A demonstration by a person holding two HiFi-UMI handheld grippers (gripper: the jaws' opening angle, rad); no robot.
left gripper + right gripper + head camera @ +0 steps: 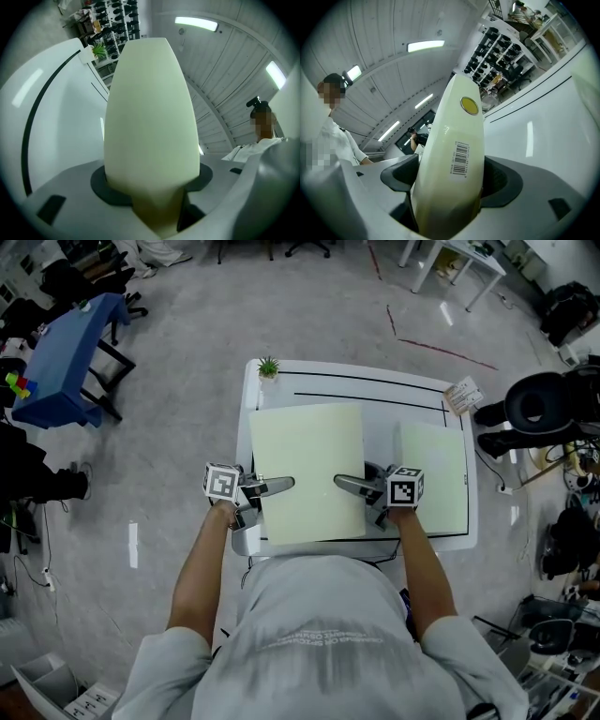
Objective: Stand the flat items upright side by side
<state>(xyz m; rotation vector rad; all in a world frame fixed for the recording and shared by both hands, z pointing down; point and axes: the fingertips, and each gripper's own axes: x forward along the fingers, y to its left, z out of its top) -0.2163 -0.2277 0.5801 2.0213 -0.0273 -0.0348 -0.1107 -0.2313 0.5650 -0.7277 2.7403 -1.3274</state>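
Note:
A large pale green flat item (307, 470) is held over the white table (375, 376), its broad face turned up toward the head camera. My left gripper (277, 487) is shut on its left edge, and the item (150, 117) fills the gap between the jaws. My right gripper (349, 485) is shut on the right edge, where the item (454, 154) shows a barcode and a round yellow sticker. A second pale green flat item (433, 479) lies flat on the table to the right.
A small potted plant (268, 367) stands at the table's far left corner and a white tag (463, 395) at its far right corner. Black lines run along the far part of the tabletop. A blue table (66, 352) stands off to the left, chairs and gear to the right.

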